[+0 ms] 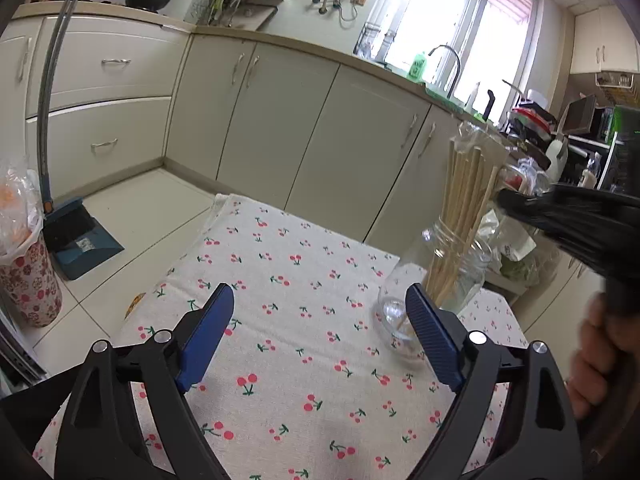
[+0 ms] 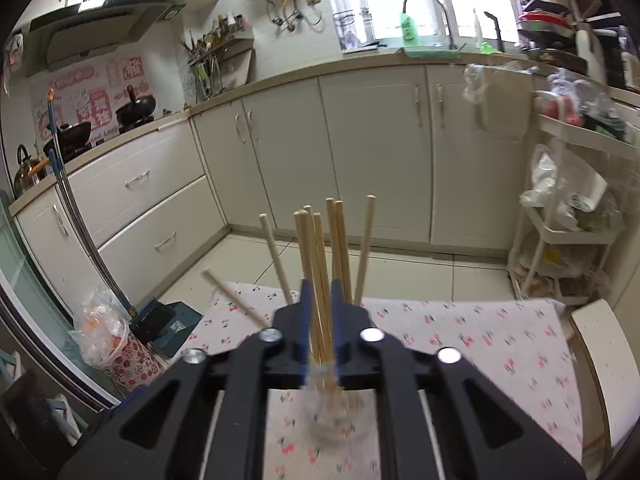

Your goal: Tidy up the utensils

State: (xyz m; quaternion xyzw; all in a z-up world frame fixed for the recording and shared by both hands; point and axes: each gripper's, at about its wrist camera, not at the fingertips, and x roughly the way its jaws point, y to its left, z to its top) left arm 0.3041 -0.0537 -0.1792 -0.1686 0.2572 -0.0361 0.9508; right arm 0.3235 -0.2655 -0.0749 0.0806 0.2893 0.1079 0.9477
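Your right gripper [image 2: 320, 300] pinches bamboo chopsticks [image 2: 320, 264] standing in the glass jar [image 1: 436, 280] on the cherry-print tablecloth [image 1: 300, 300]; left gripper [image 1: 320, 320] hangs spread, empty. Next, likely release them gently.

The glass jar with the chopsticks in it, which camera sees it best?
The left wrist view. There the glass jar stands whole on the cherry cloth, beside the open left gripper, with the chopsticks inside. In the right wrist view the jar is blurred and mostly hidden behind the right gripper, shut on the chopsticks.
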